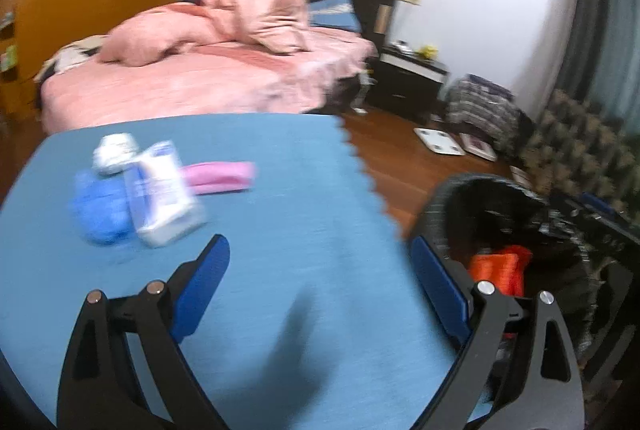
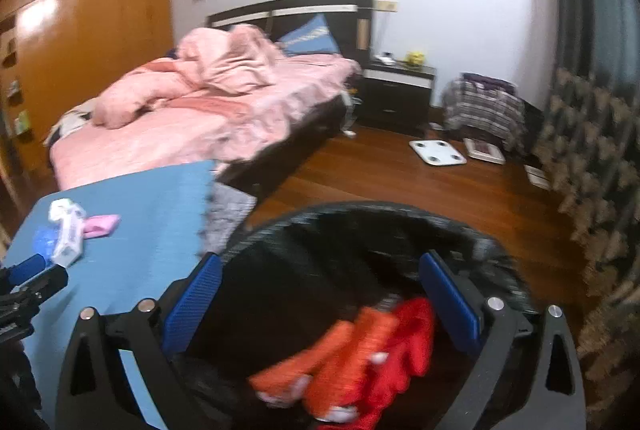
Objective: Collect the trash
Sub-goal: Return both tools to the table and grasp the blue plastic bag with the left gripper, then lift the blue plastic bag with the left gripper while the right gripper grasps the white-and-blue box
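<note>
Hanging wide open and empty, the right gripper (image 2: 320, 290) sits over the black bin (image 2: 492, 250) with orange wrappers (image 2: 340, 346) inside; the left gripper (image 1: 320, 270), also wide, faces the blue mat (image 1: 260, 230); farther on lie a white box (image 1: 160, 198), blue wad (image 1: 100, 214) and pink packet (image 1: 220, 176).

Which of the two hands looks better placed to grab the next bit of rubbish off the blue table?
Left. Its open left gripper faces the white box on the table, while the right gripper hangs over the bin.

No legible text anywhere, white carton (image 1: 162, 190) print blurred.
</note>
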Action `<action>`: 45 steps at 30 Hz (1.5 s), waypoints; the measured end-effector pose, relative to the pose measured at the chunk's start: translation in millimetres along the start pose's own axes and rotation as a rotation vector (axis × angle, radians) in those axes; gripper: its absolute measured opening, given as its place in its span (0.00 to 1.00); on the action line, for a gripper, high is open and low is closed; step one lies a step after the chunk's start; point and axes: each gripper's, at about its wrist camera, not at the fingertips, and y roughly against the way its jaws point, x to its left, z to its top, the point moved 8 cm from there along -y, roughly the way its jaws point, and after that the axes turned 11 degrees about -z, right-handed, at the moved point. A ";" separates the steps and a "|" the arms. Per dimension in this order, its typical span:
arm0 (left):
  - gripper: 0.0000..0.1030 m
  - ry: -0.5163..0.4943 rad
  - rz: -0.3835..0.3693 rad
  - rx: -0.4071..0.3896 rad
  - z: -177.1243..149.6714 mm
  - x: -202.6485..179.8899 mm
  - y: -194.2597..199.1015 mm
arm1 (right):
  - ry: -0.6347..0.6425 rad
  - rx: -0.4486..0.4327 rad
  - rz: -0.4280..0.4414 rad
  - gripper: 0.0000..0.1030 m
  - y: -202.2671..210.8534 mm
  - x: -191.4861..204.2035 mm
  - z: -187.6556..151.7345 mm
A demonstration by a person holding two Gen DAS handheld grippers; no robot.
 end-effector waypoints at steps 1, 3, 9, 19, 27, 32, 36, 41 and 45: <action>0.87 0.014 0.029 -0.005 -1.8 15.3 6.3 | 0.010 -0.005 0.021 0.94 1.3 15.4 1.5; 0.87 0.050 0.077 -0.009 -4.7 45.9 17.2 | 0.023 -0.007 0.060 0.94 3.3 43.0 2.6; 0.87 0.108 0.205 -0.018 -9.3 118.5 42.3 | 0.092 -0.017 0.174 0.94 6.7 131.0 0.7; 0.87 0.167 0.267 0.014 -10.2 186.8 31.9 | 0.176 -0.022 0.217 0.94 -17.3 231.2 -13.0; 0.84 0.182 0.251 0.043 -5.9 195.2 4.6 | 0.196 0.030 0.178 0.94 -49.5 244.2 -26.0; 0.63 0.206 0.246 0.097 -8.5 202.5 -12.3 | 0.212 0.035 0.176 0.94 -52.9 246.8 -30.7; 0.45 0.184 0.262 0.115 -9.4 201.5 -16.9 | 0.241 0.034 0.177 0.94 -52.2 252.3 -33.7; 0.23 0.192 0.264 0.108 -10.7 203.4 -14.6 | 0.247 0.033 0.175 0.94 -51.9 254.1 -35.4; 0.17 0.201 0.261 0.093 -10.9 204.5 -11.0 | 0.246 0.046 0.172 0.94 -52.8 252.8 -36.0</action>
